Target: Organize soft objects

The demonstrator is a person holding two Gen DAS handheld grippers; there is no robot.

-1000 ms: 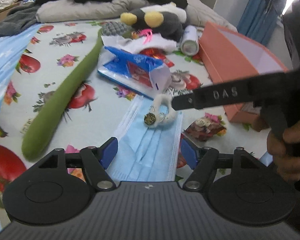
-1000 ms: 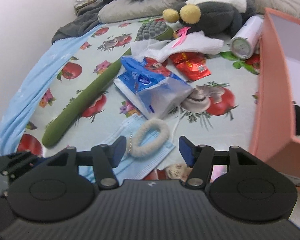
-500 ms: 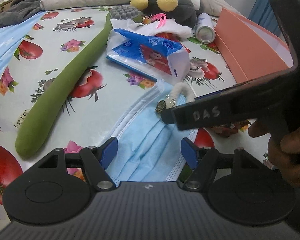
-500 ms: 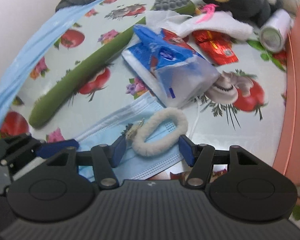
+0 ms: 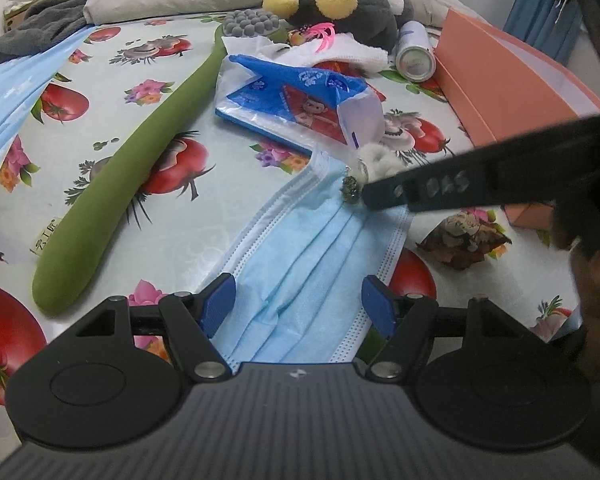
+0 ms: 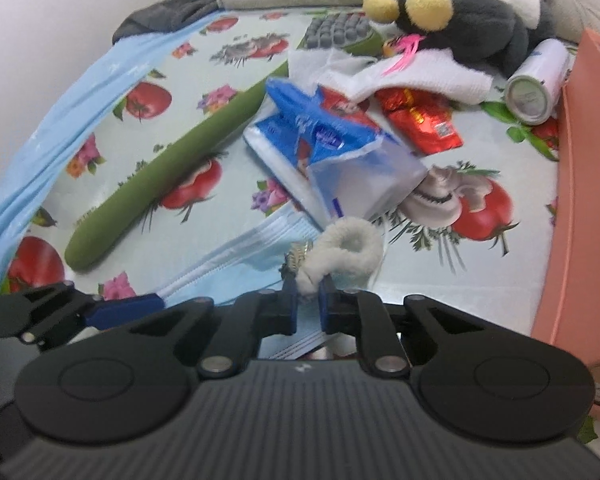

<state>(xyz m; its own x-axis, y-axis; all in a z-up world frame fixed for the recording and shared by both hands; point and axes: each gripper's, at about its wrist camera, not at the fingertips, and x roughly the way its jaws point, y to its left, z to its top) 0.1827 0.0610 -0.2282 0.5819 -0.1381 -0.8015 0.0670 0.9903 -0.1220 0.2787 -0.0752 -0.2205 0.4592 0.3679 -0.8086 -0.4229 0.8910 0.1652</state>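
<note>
A white fluffy hair tie (image 6: pixel 350 252) with a small metal charm (image 6: pixel 296 258) lies on a blue face mask (image 5: pixel 324 256). My right gripper (image 6: pixel 309 306) is shut on the near end of the hair tie; the tie also shows in the left wrist view (image 5: pixel 378 162), partly hidden behind the right gripper's finger. My left gripper (image 5: pixel 298 306) is open and empty, low over the near part of the mask. The mask also shows in the right wrist view (image 6: pixel 236 258).
A long green plush (image 5: pixel 132 160) lies at the left. A blue tissue pack (image 5: pixel 296 104), a white cloth (image 6: pixel 412 74), a red wrapper (image 6: pixel 420 120), a dark plush toy (image 6: pixel 460 20) and a can (image 6: pixel 534 84) lie beyond. A pink box (image 6: pixel 588 200) stands at the right.
My right gripper has closed on the near end of the hair tie, which was lying free between its open fingers. The left gripper has stayed open over the mask.
</note>
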